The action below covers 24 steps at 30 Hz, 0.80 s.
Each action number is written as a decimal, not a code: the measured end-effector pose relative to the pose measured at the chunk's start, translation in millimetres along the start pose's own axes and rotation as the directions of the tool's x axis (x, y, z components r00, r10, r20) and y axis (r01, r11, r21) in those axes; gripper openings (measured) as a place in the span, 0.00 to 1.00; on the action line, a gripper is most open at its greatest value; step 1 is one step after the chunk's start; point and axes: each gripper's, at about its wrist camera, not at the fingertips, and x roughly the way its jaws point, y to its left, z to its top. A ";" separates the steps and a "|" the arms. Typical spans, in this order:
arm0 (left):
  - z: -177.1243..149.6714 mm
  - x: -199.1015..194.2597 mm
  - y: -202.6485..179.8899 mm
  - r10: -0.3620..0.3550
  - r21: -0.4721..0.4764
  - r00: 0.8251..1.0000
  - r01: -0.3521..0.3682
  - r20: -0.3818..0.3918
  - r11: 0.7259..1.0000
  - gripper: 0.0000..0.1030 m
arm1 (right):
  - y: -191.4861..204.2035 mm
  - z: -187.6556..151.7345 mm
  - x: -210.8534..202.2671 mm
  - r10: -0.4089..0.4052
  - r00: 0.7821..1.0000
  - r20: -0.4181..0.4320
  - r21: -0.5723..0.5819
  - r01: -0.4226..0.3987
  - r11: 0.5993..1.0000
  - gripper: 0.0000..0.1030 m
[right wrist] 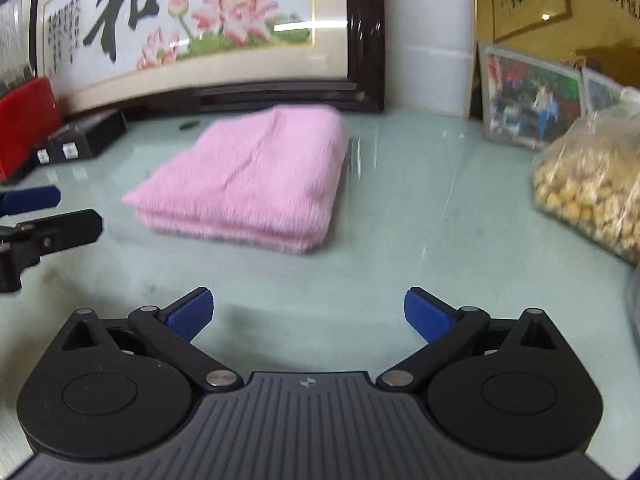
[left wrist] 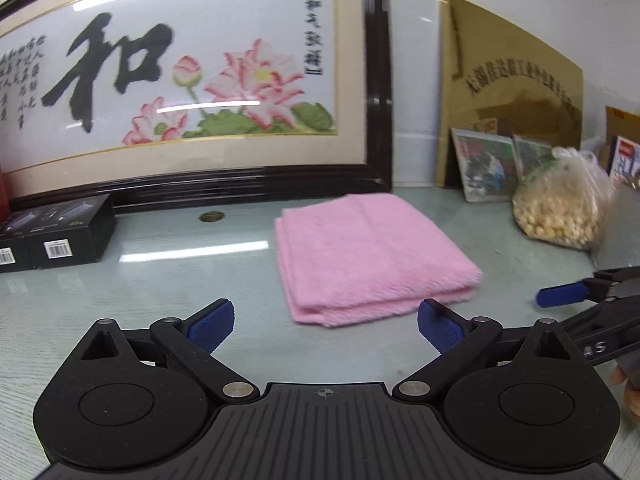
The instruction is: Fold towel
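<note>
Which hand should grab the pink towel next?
Probably left. The left gripper is open with the towel just ahead of its fingers; the open right gripper sits farther back.

Home or small office: glass-topped table (left wrist: 168, 272), framed lotus embroidery (left wrist: 192, 76), brass plaque (left wrist: 516, 80), photos (right wrist: 532, 100), bagged snacks (left wrist: 560, 208)

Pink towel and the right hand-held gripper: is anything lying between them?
No. In the right wrist view only bare glass tabletop lies between the folded pink towel and the open right hand-held gripper.
</note>
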 end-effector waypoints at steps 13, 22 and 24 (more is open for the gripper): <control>-12.8 20.0 -16.2 0.049 -0.121 0.991 -0.064 -0.121 0.991 1.00 | -0.5 -5.6 0.7 -0.066 0.998 0.020 0.017 0.066 0.998 1.00; -8.4 31.3 -16.1 0.134 -0.184 0.980 -0.160 -0.147 0.970 1.00 | -5.5 -1.8 6.8 -0.124 0.992 0.023 0.071 0.122 0.990 1.00; -5.7 36.4 -18.5 0.164 -0.179 0.974 -0.192 -0.157 0.965 1.00 | -6.8 -0.4 8.8 -0.141 0.990 0.023 0.087 0.139 0.986 1.00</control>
